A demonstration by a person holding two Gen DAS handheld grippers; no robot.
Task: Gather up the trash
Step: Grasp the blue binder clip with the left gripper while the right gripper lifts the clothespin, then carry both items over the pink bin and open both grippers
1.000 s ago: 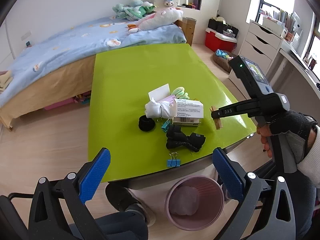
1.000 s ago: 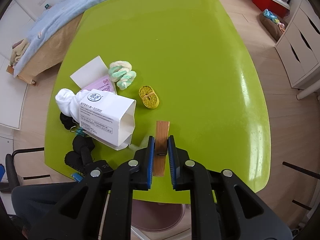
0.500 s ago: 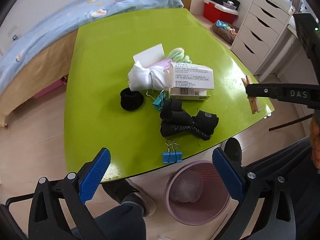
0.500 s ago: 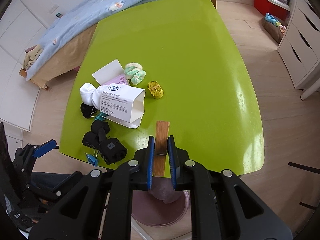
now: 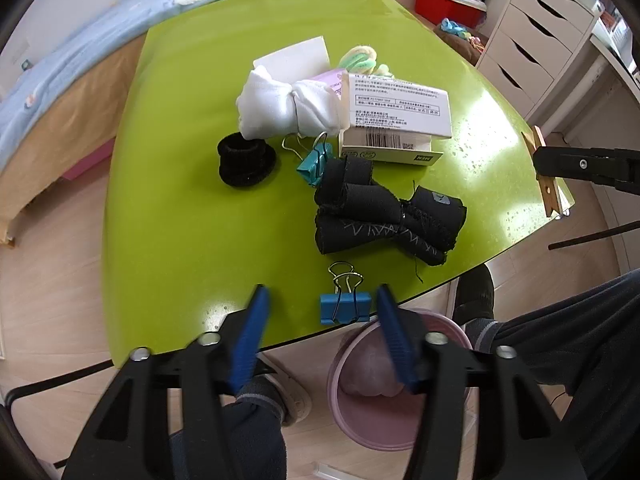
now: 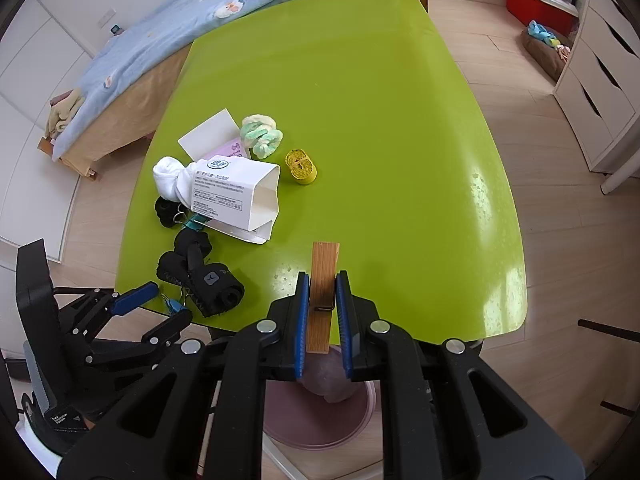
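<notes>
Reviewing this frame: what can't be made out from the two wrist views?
- Pink bin contents: left wrist view, gripper fingers and table edge cover them; right wrist view, right gripper covers them.
- White box print: too small.
- Blue binder clip: right wrist view, mostly behind the left gripper.

On the table (image 6: 360,100): two binder clips, blue (image 5: 345,308) at 6 o'clock and teal (image 5: 314,162); two sock bundles, black (image 5: 384,212) and white (image 5: 288,108); one box (image 5: 394,120); one clothespin (image 6: 322,292).

A home bedroom: a bed (image 6: 192,12) with a blue printed quilt, a white drawer unit (image 5: 536,36) (drawers shut), wood flooring (image 6: 560,208).
</notes>
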